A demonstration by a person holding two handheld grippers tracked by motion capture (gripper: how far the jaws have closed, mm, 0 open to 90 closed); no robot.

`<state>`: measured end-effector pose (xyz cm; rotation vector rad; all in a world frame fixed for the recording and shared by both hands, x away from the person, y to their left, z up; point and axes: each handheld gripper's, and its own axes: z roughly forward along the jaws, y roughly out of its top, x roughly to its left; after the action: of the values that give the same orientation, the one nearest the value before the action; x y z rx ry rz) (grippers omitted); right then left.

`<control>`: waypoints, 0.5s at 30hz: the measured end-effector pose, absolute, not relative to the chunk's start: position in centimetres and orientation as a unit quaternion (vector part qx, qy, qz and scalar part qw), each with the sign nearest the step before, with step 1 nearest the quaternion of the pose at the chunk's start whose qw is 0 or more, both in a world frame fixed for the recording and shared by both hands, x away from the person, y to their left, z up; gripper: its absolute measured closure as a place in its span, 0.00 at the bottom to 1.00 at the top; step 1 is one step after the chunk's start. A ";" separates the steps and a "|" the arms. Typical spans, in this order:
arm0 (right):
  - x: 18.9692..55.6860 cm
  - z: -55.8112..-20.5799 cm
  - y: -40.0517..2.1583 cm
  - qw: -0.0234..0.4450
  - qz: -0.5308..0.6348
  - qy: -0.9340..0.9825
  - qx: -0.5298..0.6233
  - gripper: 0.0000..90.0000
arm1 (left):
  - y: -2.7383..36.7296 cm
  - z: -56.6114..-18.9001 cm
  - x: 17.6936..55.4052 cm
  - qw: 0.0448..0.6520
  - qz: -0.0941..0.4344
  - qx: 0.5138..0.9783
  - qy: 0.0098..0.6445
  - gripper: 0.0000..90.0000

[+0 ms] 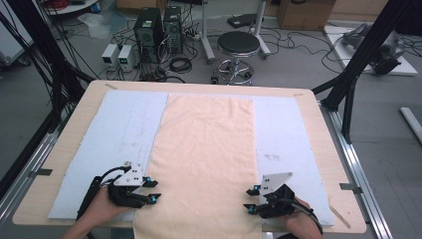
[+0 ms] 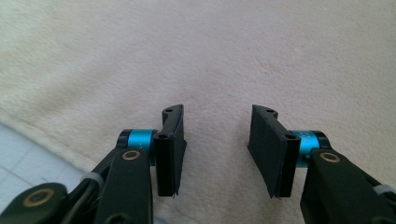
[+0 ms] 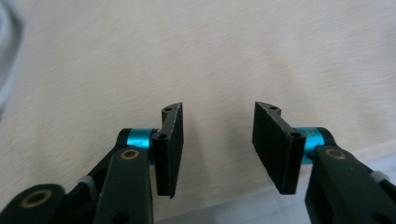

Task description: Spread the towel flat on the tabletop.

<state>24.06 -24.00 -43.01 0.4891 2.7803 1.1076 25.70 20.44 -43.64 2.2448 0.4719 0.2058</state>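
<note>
In the high view, a cream towel is lying flat down the middle of the frame, on a pale blue mat that is covering the wooden table. Its near end is hanging over the table edge at the bottom. The left gripper is sitting at lower left, at the towel's left hem, and the right gripper is sitting at lower right, at the right hem. Both are pointing inward, with jaws apart and nothing between them.

In the left gripper view, the left gripper is hovering over the towel, jaws parted around bare pile, while the hem is running along the lower left of the frame.

In the right gripper view, the right gripper is standing open over the towel, the hem crossing the lower right.

The step looks like taking both near corners. To do it well, each gripper should be lowering until one pad is sliding under the hem, both closing together at matching spots, so the cloth is lifting evenly without bunching.
</note>
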 end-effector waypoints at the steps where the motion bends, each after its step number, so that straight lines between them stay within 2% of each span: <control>1: 24.8 -42.6 -24.1 0.073 0.369 0.908 0.183 0.55 | 20.4 -43.3 26.3 0.413 0.091 0.885 0.194 0.60; 6: 27.0 -41.7 -24.0 0.100 0.377 0.897 0.209 0.49 | 20.2 -42.5 27.9 0.437 0.107 0.868 0.210 0.52; 8: 29.0 -41.2 -23.5 0.121 0.375 0.890 0.227 0.47 | 20.1 -42.3 29.1 0.448 0.121 0.855 0.229 0.50; 15: 33.4 -40.8 -22.6 0.154 0.371 0.878 0.259 0.41 | 20.3 -42.7 32.3 0.427 0.148 0.840 0.299 0.39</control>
<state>33.42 -22.65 -40.81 0.7438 2.5183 1.0622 32.30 20.29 -42.68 2.0988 0.7481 0.3695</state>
